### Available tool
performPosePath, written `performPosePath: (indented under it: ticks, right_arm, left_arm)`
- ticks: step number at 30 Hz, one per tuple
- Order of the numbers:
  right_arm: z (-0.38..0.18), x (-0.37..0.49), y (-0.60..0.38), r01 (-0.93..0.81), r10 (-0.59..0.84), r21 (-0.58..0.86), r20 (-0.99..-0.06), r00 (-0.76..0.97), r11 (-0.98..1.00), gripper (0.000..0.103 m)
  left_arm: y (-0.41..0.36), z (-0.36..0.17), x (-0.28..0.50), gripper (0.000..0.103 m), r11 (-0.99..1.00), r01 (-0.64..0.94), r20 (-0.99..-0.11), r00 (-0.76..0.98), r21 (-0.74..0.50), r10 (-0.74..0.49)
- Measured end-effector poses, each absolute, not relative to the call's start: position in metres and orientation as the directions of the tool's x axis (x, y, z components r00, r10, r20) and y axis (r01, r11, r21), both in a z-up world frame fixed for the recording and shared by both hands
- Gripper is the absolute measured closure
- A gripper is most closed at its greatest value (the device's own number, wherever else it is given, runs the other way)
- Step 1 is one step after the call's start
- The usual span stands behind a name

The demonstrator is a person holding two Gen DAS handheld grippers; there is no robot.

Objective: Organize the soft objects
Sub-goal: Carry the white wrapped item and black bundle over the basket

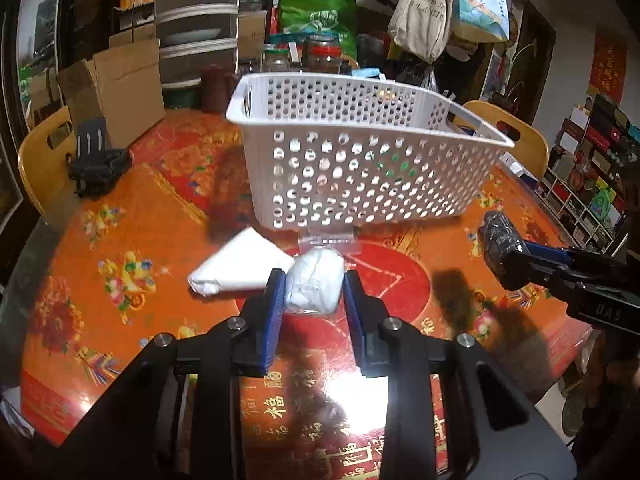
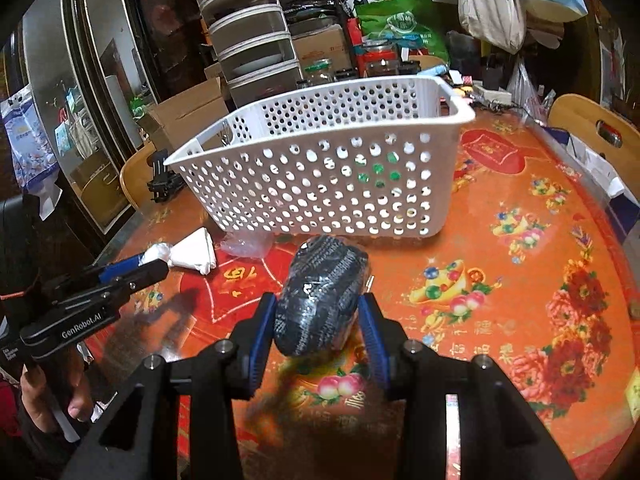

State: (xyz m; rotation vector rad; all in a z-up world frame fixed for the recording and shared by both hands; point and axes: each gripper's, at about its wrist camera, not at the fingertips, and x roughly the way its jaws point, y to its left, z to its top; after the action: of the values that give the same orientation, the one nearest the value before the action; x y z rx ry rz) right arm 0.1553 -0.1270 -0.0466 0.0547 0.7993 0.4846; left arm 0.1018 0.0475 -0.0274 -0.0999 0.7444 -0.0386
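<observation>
Two soft bundles are already gripped, one by each hand, but neither is put into the white basket (image 1: 360, 148), which stands toward the far edge of the table (image 1: 140, 216). The left gripper (image 1: 314, 292) is closed on a white wrapped bundle (image 1: 316, 280); the right gripper (image 2: 318, 312) is closed on a dark wrapped bundle (image 2: 320, 300). Both are held over the table's middle, their long axes pointing toward the basket. A white folded cloth (image 1: 240, 268) lies left on the table, still to be collected.
</observation>
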Motion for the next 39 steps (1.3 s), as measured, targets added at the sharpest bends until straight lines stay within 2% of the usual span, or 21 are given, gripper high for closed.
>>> performPosePath:
  ticks: [22, 34, 39]
  right_arm:
    - [0.054, 0.168, -0.135, -0.428, 0.406, 0.112, -0.596, 0.693, 0.897, 0.062]
    - [0.087, 0.22, -0.124, -0.416, 0.368, 0.07, -0.615, 0.697, 0.907, 0.062]
    - [0.083, 0.248, -0.111, -0.412, 0.339, 0.045, -0.654, 0.676, 0.91, 0.062]
  left_arm:
    - [0.05, 0.076, 0.124, 0.076, 0.993, 0.059, -0.582, 0.806, -0.102, -0.108]
    - [0.045, 0.127, 0.186, 0.076, 0.994, 0.069, -0.596, 0.796, -0.087, -0.107]
    - [0.037, 0.125, 0.226, 0.076, 0.994, 0.069, -0.645, 0.757, -0.087, -0.109]
